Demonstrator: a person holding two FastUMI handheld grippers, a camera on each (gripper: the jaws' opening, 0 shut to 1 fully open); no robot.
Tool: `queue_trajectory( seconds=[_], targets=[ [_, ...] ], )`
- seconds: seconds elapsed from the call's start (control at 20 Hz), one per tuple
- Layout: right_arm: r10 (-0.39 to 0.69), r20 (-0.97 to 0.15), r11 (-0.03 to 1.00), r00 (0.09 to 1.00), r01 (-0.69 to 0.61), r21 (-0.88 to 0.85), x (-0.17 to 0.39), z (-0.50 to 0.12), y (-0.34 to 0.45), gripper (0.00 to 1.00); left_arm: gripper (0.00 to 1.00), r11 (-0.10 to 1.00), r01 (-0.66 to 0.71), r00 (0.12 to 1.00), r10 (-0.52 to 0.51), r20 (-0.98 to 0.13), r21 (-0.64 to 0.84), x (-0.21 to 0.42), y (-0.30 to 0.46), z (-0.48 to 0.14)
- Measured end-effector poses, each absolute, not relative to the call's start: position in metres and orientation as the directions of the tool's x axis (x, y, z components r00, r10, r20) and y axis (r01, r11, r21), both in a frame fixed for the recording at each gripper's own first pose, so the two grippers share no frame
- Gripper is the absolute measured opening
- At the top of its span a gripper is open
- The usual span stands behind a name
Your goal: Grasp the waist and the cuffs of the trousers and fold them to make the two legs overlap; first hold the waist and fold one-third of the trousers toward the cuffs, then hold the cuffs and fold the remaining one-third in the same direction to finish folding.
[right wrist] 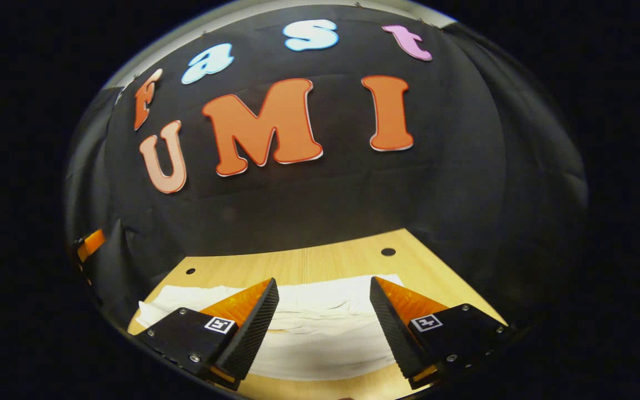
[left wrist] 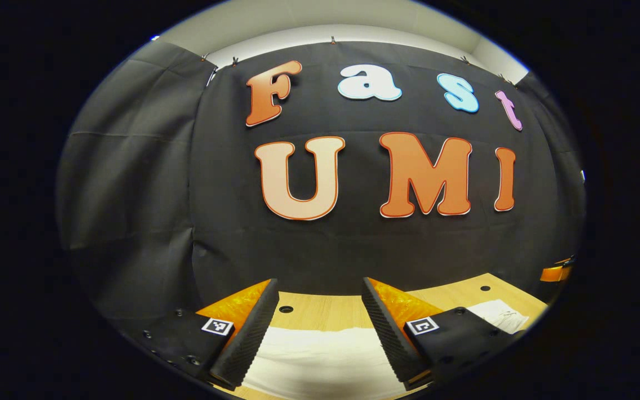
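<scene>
A: Left gripper view first. The left gripper (left wrist: pixel 320 319) hangs released, its 2 fingers spread wide with nothing between them. The white cloth trousers (left wrist: pixel 320 355) lie flat on the pale wooden table (left wrist: pixel 325 311), directly under and ahead of the fingers; the far edge of the cloth falls just short of the fingertips.

B: Long axis?

A: It looks to run across the view, side to side, since more white cloth shows off to the right past the right-hand finger. Whether that end is waist or cuffs, I cannot tell.

B: Right gripper view?

A: The right gripper (right wrist: pixel 323 305) is also released, fingers apart, grasping nothing. The trousers (right wrist: pixel 320 328) spread crosswise beneath it and run further out to the left than to the right. Soft creases show in the middle.

B: Which is nearer?

A: Both hover above the cloth, apart from it; I judge neither nearer. The first leg-over-leg fold appears not yet begun.

B: Obstacles?

A: The table carries small round holes (right wrist: pixel 388 251) beyond the trousers. The black cloth booth wall (right wrist: pixel 464 166) stands behind the table. Nothing lies between fingers and cloth, so I judge a straight descent clear.
</scene>
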State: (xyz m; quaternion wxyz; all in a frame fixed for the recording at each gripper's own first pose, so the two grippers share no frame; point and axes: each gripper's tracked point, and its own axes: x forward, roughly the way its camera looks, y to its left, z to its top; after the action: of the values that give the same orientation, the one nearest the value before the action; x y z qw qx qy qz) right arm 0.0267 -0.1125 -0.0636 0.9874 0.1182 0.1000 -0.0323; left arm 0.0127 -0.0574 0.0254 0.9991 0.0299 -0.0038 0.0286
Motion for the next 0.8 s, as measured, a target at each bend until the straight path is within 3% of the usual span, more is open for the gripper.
queue_trajectory(
  seconds=[0.4, 0.8],
  targets=[
    [-0.032, -0.441, 0.753, 0.897, 0.312, 0.580, 0.020, -0.152, -0.132, 0.98, 0.97, 0.999, -0.027, 0.999, 0.028, -0.015, 0.042, 0.028, -0.038, 0.019],
    [0.045, -0.607, 0.482, 0.793, 0.515, 0.709, 0.001, -0.248, -0.136, 0.99, 0.97, 0.997, -0.071, 0.995, 0.072, -0.063, 0.018, 0.033, -0.002, -0.001]
  ],
)
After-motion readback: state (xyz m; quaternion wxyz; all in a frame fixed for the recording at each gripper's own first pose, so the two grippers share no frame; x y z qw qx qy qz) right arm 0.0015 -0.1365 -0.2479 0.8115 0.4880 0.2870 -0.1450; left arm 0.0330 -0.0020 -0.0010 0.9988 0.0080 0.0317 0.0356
